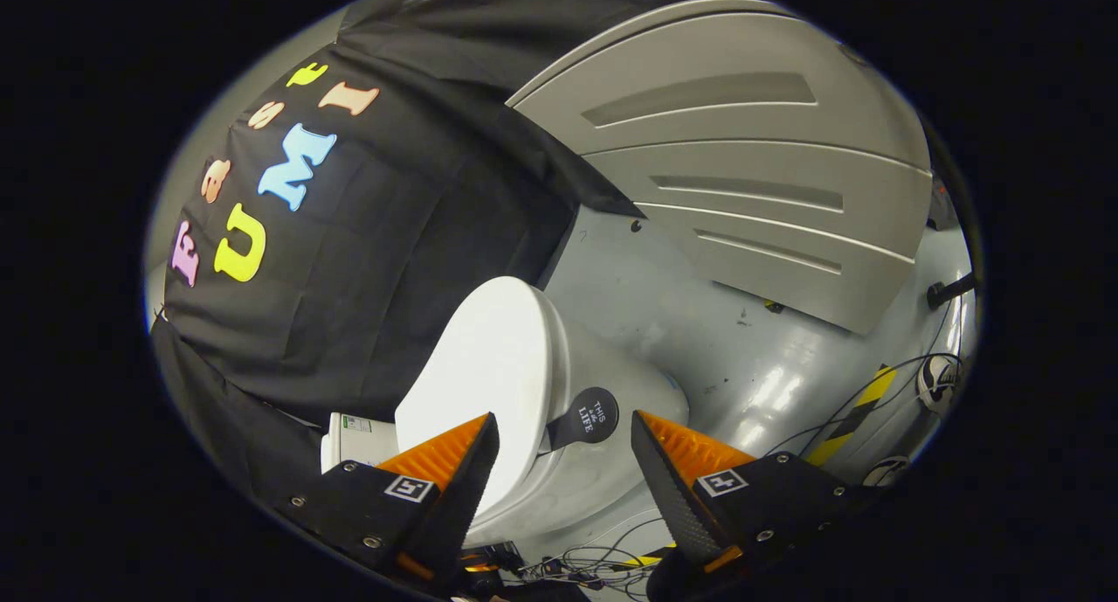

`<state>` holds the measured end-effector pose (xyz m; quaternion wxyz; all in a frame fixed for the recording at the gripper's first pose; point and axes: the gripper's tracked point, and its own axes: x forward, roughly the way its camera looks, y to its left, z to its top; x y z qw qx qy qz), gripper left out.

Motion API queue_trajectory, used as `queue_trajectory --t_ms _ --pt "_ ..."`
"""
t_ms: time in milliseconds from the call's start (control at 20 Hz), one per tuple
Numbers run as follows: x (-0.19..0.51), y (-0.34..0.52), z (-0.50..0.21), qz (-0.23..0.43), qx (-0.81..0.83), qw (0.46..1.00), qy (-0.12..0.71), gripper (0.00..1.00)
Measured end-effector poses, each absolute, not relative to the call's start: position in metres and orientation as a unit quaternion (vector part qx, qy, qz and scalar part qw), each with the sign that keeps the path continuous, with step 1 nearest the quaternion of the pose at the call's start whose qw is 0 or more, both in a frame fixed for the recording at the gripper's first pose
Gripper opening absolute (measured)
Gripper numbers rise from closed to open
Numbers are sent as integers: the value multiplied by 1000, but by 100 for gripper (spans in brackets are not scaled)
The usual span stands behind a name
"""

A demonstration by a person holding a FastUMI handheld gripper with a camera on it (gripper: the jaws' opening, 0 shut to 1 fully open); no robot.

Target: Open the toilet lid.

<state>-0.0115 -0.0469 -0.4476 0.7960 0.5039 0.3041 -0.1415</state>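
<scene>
Lid: we see the toilet lid (489, 366) raised off the bowl (611, 410), just ahead of the fingers.
Claw: the gripper (563, 427) is spread apart, holding nothing.
Progress: we judge opening nearly done.

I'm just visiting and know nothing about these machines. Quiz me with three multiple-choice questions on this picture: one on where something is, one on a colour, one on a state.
1. Where is the round dark tab on the toilet lid?
A. Between and just beyond the two fingers
B. On the grey panel
C. On the floor cables

2. What colour is the toilet lid?
A. Black
B. White
C. Yellow

3. How does the gripper stand?
A. Shut on the tab
B. Shut on the lid
C. Open, fingers apart

Answers:
1. A, the tab sits in the gap ahead of the fingertips.
2. B, its surface shows plain white.
3. C, a wide gap separates the fingers, neither pressing on the tab.
</scene>
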Motion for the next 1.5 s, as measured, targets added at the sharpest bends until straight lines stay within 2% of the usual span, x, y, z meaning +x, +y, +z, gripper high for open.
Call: queue_trajectory --t_ms 400,500,550,700,950,1200,1450,1500 --pt "0 -43 -486 -142 550 763 309 83" --pt "6 -40 -492 -129 559 760 305 77" --pt "8 -38 -495 -122 563 758 305 70" --pt "17 -35 -496 -100 572 760 293 65" --pt "24 -35 -499 -79 576 763 283 39" --pt "21 -34 -495 -52 589 763 262 23" --pt "23 -35 -485 -54 578 778 240 2" --pt "23 -35 -485 -57 576 779 240 0"
